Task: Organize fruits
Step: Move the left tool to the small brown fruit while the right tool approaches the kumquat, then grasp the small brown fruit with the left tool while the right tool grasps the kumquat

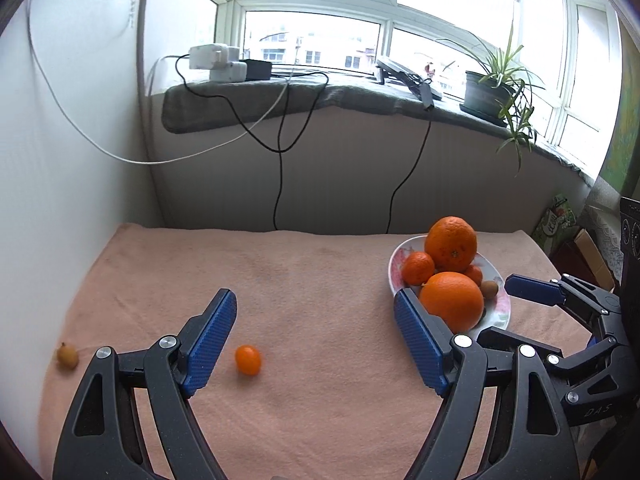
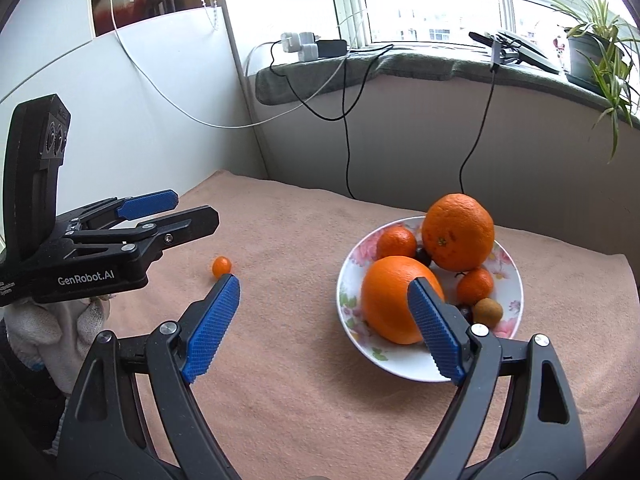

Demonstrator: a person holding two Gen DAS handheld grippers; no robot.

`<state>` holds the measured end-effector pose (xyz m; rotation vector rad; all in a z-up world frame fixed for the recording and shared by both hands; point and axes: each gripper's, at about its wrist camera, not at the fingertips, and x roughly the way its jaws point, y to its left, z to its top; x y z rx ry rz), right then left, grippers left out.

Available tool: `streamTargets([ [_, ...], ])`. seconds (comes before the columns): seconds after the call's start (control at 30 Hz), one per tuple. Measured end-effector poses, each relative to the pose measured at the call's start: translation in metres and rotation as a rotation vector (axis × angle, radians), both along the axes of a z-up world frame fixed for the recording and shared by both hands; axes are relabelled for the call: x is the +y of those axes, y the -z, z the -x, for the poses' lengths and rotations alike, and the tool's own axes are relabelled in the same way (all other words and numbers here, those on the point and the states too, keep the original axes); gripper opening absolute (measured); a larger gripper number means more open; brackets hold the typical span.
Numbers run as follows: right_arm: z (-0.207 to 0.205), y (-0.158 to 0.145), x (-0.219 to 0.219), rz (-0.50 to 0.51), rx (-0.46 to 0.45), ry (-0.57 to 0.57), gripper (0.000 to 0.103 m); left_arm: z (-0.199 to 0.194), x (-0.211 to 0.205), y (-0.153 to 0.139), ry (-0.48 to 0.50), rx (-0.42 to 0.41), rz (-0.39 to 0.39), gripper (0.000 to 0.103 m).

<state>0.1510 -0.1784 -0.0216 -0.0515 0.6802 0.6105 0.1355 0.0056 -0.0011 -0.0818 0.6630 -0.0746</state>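
Both tools spread wide, left tool (image 1: 316,336), right tool (image 2: 324,328), kumquat (image 1: 248,359) upright-tilted on cloth (image 1: 300,272)

oranges (image 2: 404,300) orange | plate (image 2: 408,364) white, pink floral | cloth (image 1: 300,280) peach

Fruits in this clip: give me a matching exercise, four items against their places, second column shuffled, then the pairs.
Column one:
1. kumquat
2. upper large orange
3. small brown fruit in the bowl
4. small brown fruit off the bowl

Column two:
A. stacked on top of the other fruit in the floral bowl
B. at the far left edge of the pink cloth
C. alone on the cloth, ahead of the left tool
D. near the bowl's rim, beside a small mandarin

Pairs: 1-C, 2-A, 3-D, 4-B
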Motion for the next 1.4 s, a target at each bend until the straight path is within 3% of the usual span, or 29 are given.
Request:
streamTargets([
  [0.4,-0.014,0.017,0.07,0.011,0.038,-0.149,0.088,0.023,0.11,0.038,-0.245,0.076,0.009,0.081],
  [0.6,-0.019,0.029,0.105,0.03,0.064,-0.223,0.088,0.031,0.155,0.062,-0.349,0.129,0.028,0.066],
  [0.67,-0.022,0.035,0.116,0.039,0.079,-0.245,0.08,0.032,0.168,0.071,-0.383,0.147,0.025,0.053],
  [0.77,-0.026,0.045,0.131,0.066,0.097,-0.267,0.073,0.03,0.184,0.083,-0.421,0.177,0.013,0.046],
  [0.83,-0.029,0.051,0.139,0.081,0.106,-0.278,0.072,0.029,0.192,0.089,-0.435,0.191,0.011,0.044],
  [0.97,-0.039,0.062,0.15,0.093,0.14,-0.29,0.058,0.028,0.199,0.093,-0.458,0.201,-0.018,0.039],
  [1.4,-0.048,0.08,0.171,0.114,0.176,-0.327,0.05,0.013,0.204,0.102,-0.492,0.231,-0.122,0.034],
])
